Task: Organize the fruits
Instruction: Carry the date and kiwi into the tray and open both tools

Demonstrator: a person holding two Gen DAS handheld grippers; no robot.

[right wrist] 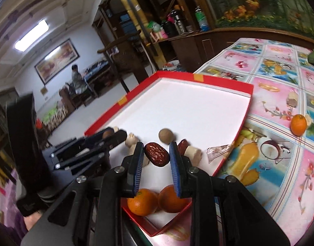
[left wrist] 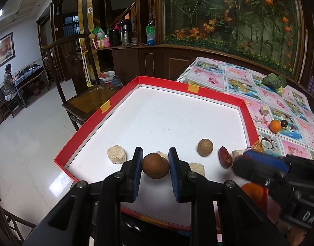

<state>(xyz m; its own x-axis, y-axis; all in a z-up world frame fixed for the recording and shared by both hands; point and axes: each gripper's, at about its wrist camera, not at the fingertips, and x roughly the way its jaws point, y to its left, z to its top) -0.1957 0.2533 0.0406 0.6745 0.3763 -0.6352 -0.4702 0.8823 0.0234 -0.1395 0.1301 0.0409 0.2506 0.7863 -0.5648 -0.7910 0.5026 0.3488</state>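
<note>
Two hand-held grippers are seen over the red-rimmed tray point(left wrist: 200, 91) on the floral-clothed surface point(left wrist: 239, 80) beside a wooden chair point(left wrist: 74, 61), the left point(left wrist: 155, 165) clamped on a brown round fruit point(left wrist: 154, 165), the right point(right wrist: 157, 157) on a red date point(right wrist: 157, 156).

The far half of my red-rimmed white cardboard tray point(left wrist: 218, 97) lies bare, open to my reach. Near me, pale beige chunks point(left wrist: 116, 154), a round brown longan point(left wrist: 205, 147) and two oranges point(right wrist: 142, 202) crowd the floor.

Glossy white floor point(left wrist: 23, 143), dark wooden chair point(left wrist: 74, 71) — floral mural point(left wrist: 228, 14) behind.
</note>
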